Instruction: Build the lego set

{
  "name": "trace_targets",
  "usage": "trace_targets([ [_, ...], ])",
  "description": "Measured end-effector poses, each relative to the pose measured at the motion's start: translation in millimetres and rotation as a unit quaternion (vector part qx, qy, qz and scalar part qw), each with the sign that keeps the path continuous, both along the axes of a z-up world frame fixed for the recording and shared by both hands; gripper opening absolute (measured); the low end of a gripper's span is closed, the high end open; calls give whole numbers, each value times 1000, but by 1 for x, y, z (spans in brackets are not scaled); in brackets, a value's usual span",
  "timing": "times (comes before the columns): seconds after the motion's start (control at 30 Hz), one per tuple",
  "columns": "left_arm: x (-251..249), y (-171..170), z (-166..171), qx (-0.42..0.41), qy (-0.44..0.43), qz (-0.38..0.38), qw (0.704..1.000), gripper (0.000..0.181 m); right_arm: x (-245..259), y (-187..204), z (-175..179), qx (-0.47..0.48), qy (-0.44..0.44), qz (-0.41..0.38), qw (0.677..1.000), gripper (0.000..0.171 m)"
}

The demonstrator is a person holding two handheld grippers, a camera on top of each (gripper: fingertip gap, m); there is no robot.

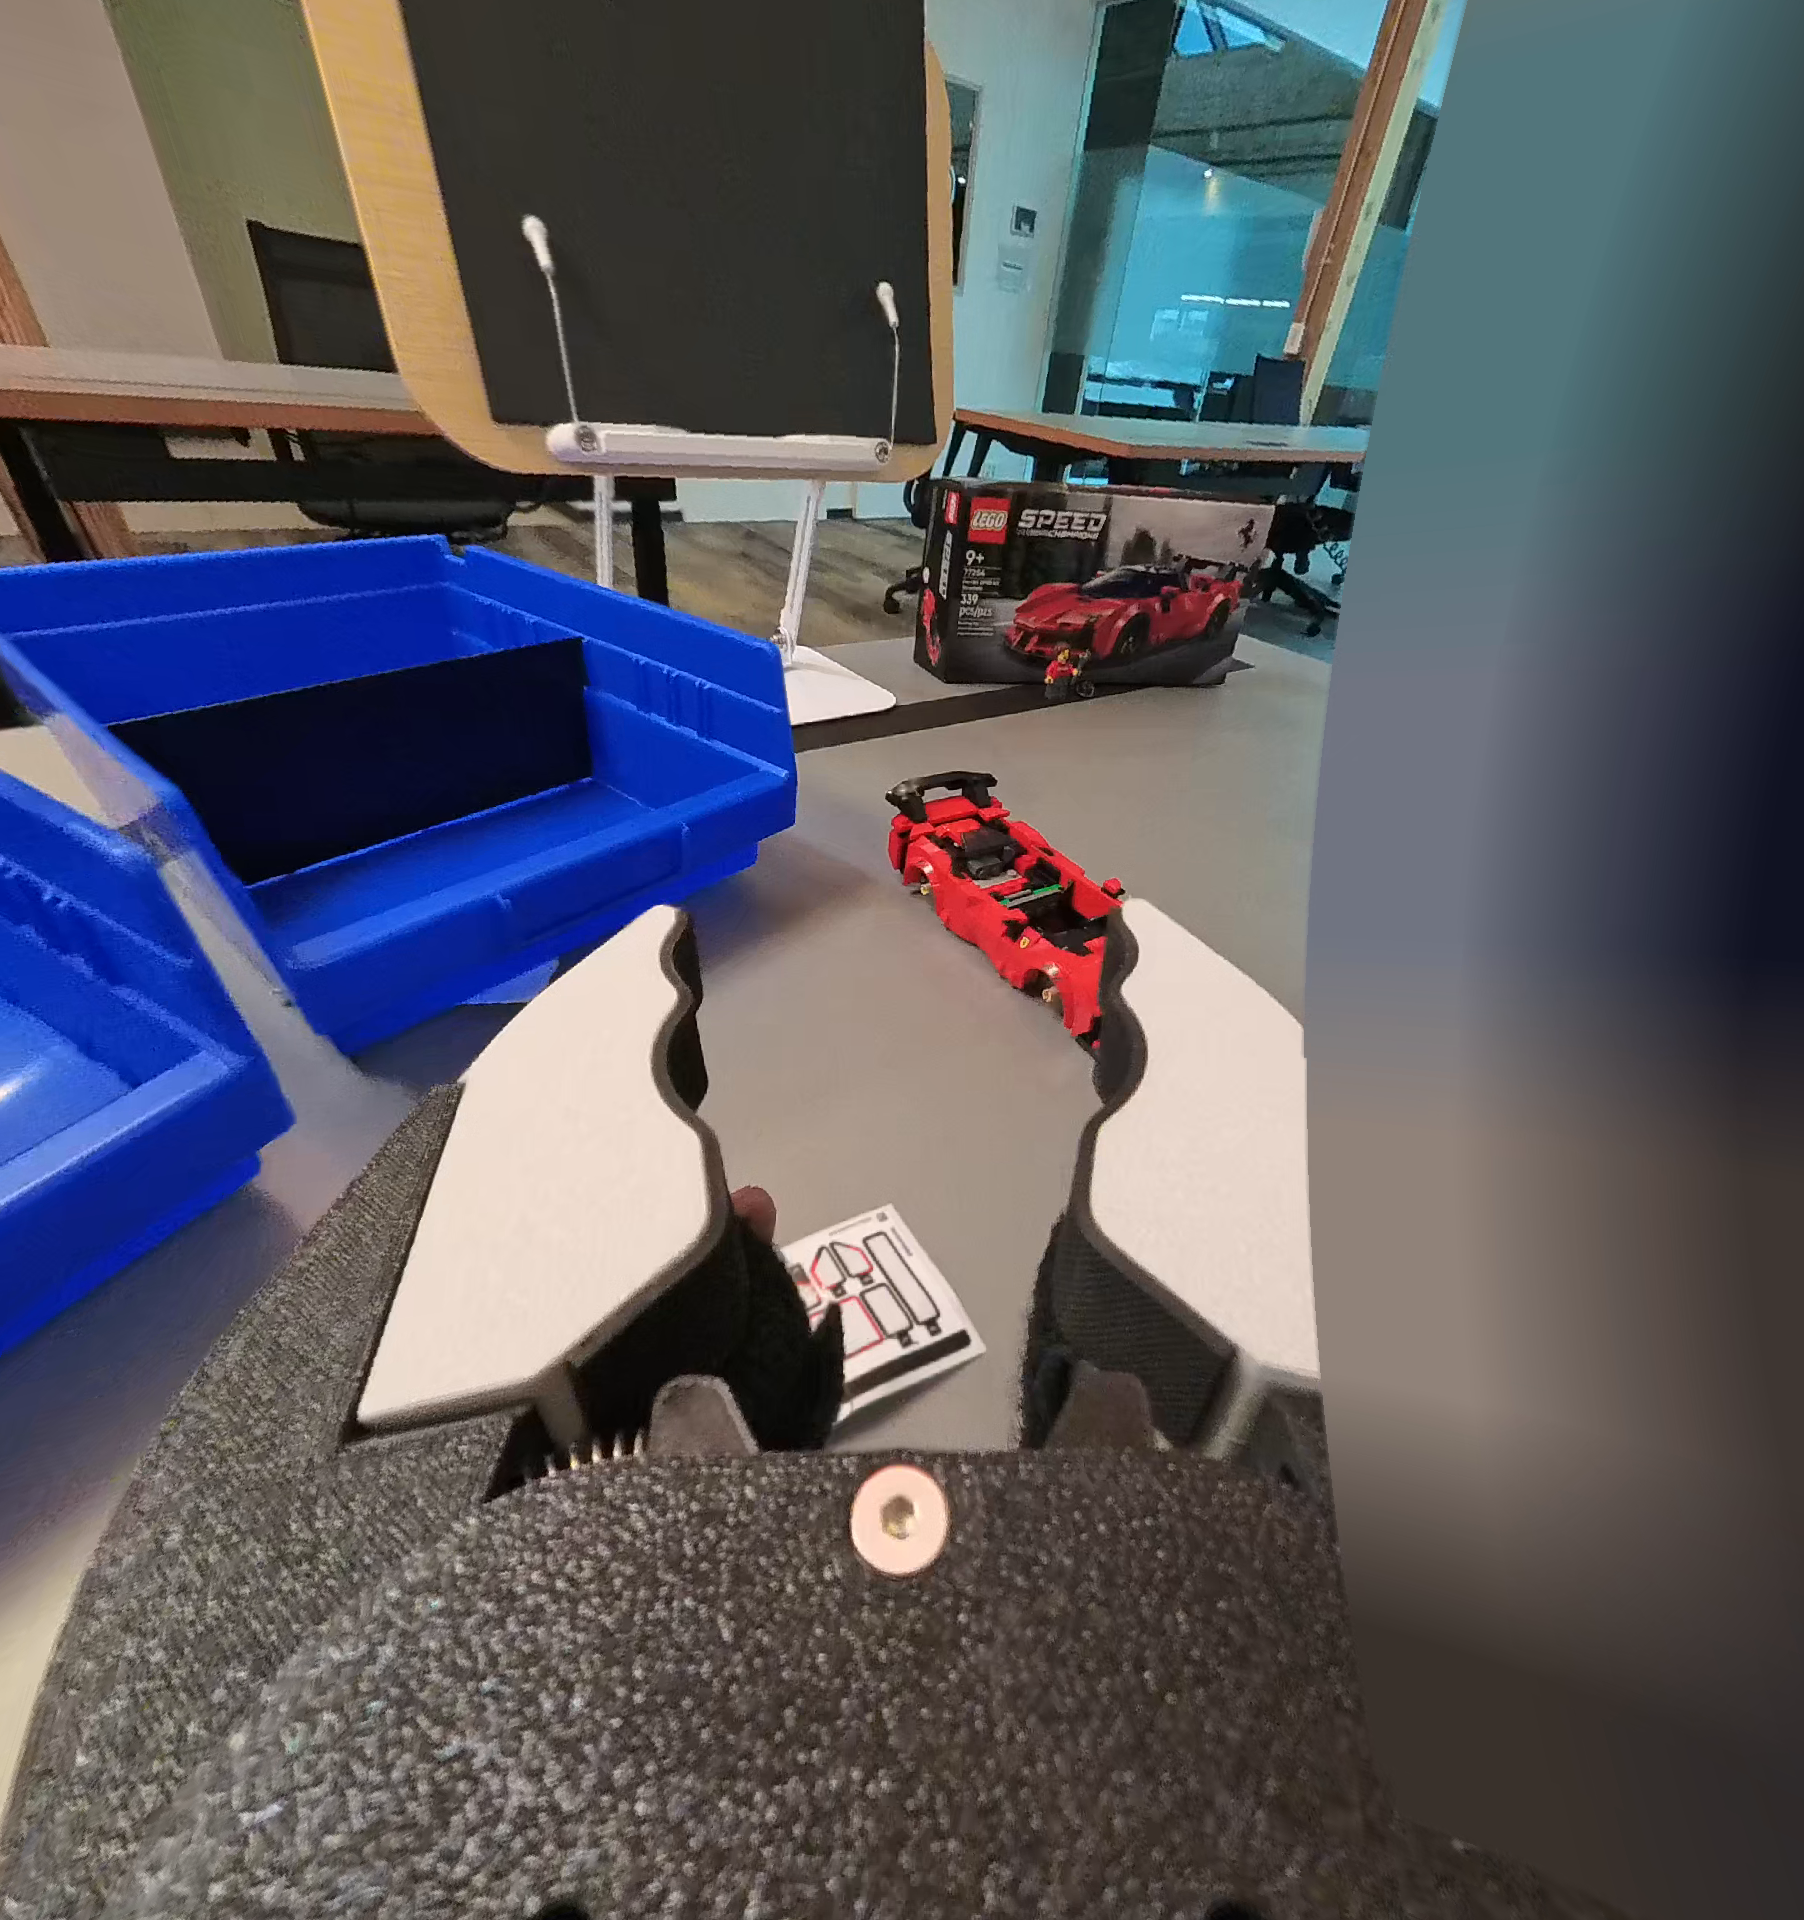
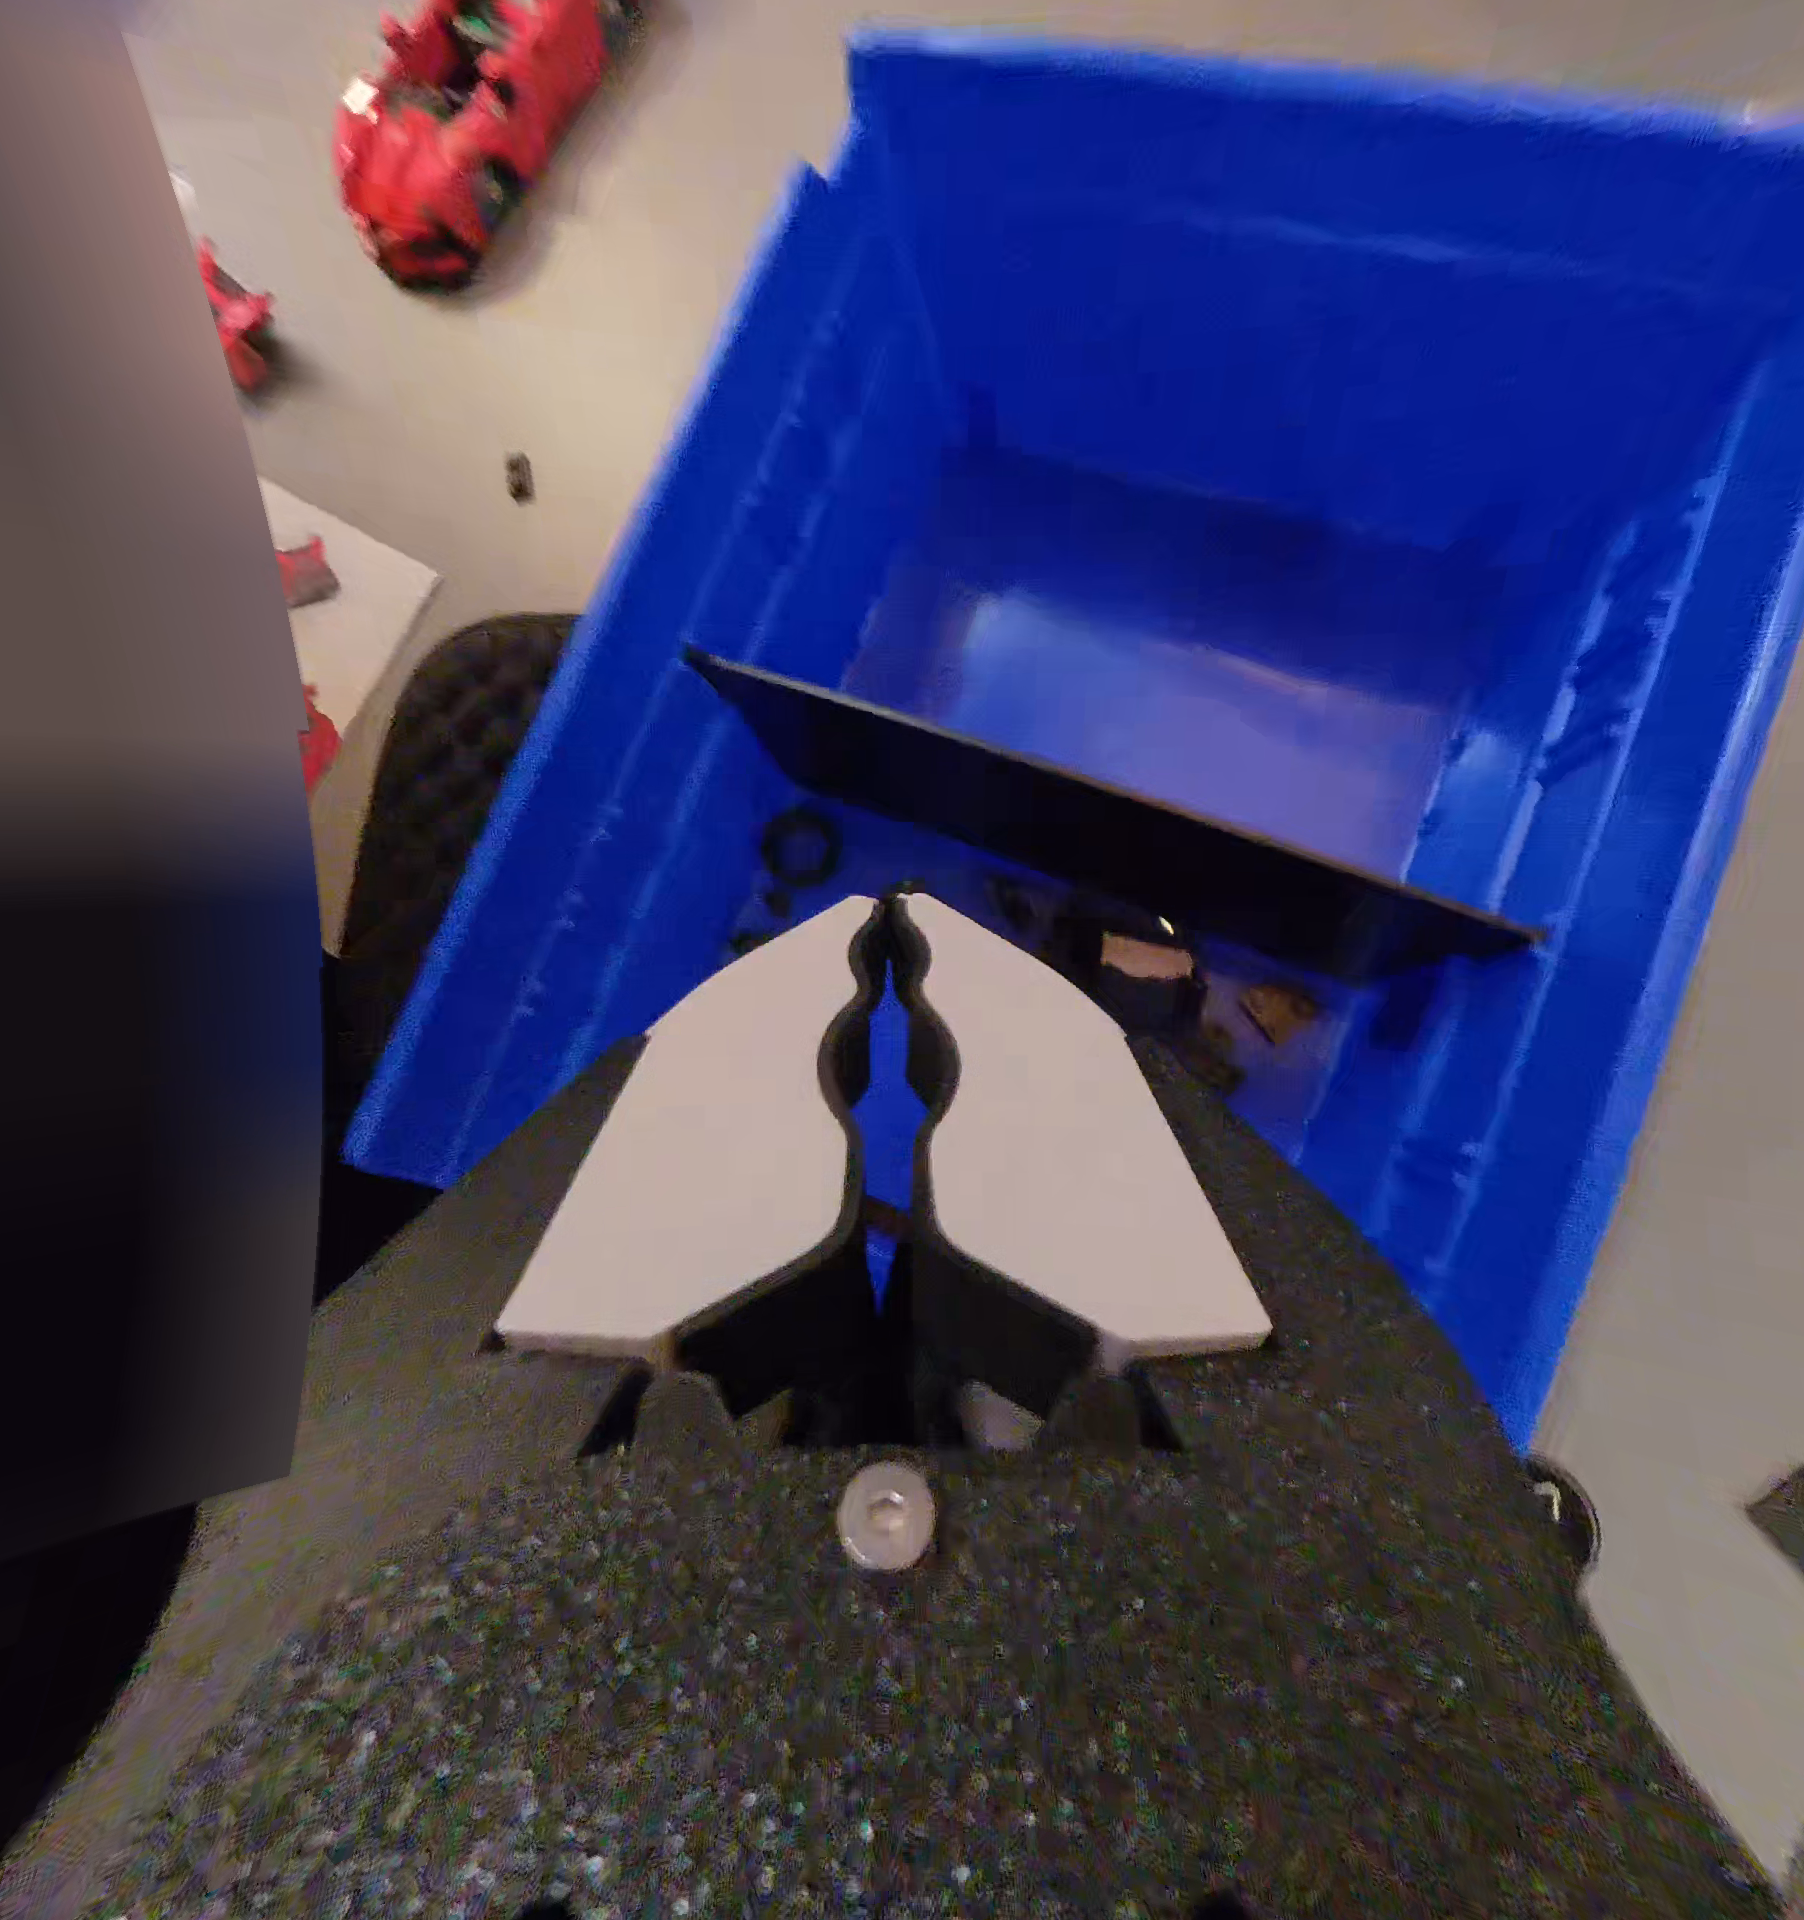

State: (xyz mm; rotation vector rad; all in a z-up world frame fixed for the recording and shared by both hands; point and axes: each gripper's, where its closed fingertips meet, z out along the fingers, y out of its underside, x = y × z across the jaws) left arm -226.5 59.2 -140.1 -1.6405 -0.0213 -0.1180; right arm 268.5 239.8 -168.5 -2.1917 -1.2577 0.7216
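The half-built red Lego car (image 1: 1002,894) lies on the grey table (image 1: 877,1091). My left gripper (image 1: 898,935) hovers just in front of it, wide open with nothing between its fingers; the car's front end shows just past the right finger (image 1: 1189,1039). In the right wrist view the car (image 2: 462,135) lies at the top left. My right gripper (image 2: 890,912) reaches into the near compartment of a blue bin (image 2: 1500,260), its fingertips closed together. A tiny black piece (image 2: 906,888) shows pinched at the very tips. Several dark loose pieces (image 2: 1168,966) and a black ring (image 2: 799,842) lie on the bin floor.
A black divider (image 2: 1085,821) splits the bin. Two blue bins (image 1: 410,748) stand to my left. A sticker sheet (image 1: 882,1309) lies under the left gripper. The set's box (image 1: 1085,582) and a book stand (image 1: 669,260) stand at the back. Small red parts (image 2: 238,312) lie near the car. The left gripper's tips are roughly 55 cm from the right gripper's. Measured from the fingertips, the car (image 2: 462,135) is 20 cm or so from the left gripper and 40 cm from the right.
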Motion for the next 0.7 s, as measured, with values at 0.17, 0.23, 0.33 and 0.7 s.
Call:
trace_targets([
  [0.17, -8, -18, 4, 17, -6, 8, 1000, 74, -63, -30, 59, 33, 129, 61, 989, 1],
  [0.23, -9, -24, 5, 22, -9, 6, 1000, 74, -101, -50, 65, 50, 117, 85, 988, 1],
  [0.33, -9, -31, 7, 32, -11, 5, 999, 74, -177, -88, 46, 41, 116, 137, 983, 1],
  [0.7, -22, -58, -4, 41, -39, 6, 998, 74, -237, -73, -101, -126, -36, 96, 987, 1],
])
